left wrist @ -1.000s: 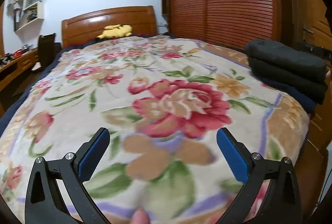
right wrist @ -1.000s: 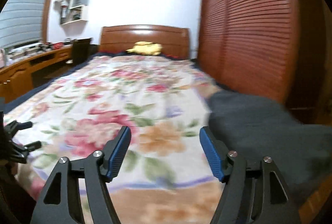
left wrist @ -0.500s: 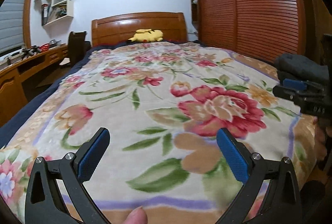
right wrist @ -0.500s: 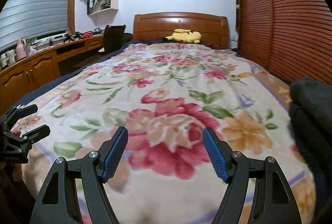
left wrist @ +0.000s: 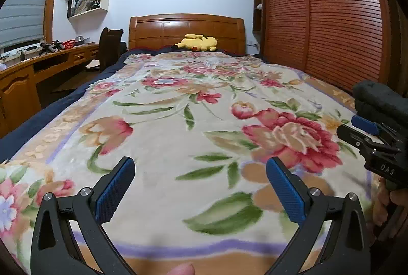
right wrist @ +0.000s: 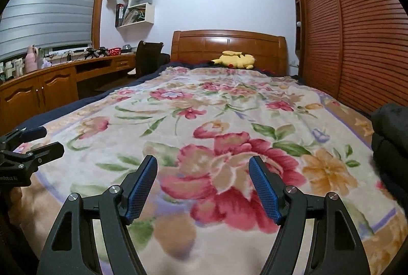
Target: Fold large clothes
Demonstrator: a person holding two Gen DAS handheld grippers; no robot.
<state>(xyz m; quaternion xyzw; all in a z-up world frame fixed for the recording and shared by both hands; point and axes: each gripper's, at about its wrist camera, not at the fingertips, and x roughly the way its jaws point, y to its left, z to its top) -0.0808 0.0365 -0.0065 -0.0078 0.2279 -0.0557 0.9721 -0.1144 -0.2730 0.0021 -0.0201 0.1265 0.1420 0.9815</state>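
A floral blanket covers the bed. A stack of folded dark clothes lies on its near right corner. My left gripper hovers open over the blanket's near edge, nothing between its blue pads. My right gripper is also open and empty above the large red flower. In the left wrist view the right gripper shows at the right edge just in front of the dark stack. In the right wrist view the left gripper shows at the left edge.
A yellow plush toy lies by the wooden headboard. Slatted wardrobe doors run along the right. A wooden desk with a dark chair stands on the left, under wall shelves.
Both views have swung left, away from the dark stack, and dropped lower toward the blanket. The stack slid to the right edge of each view. Both grippers stayed open.
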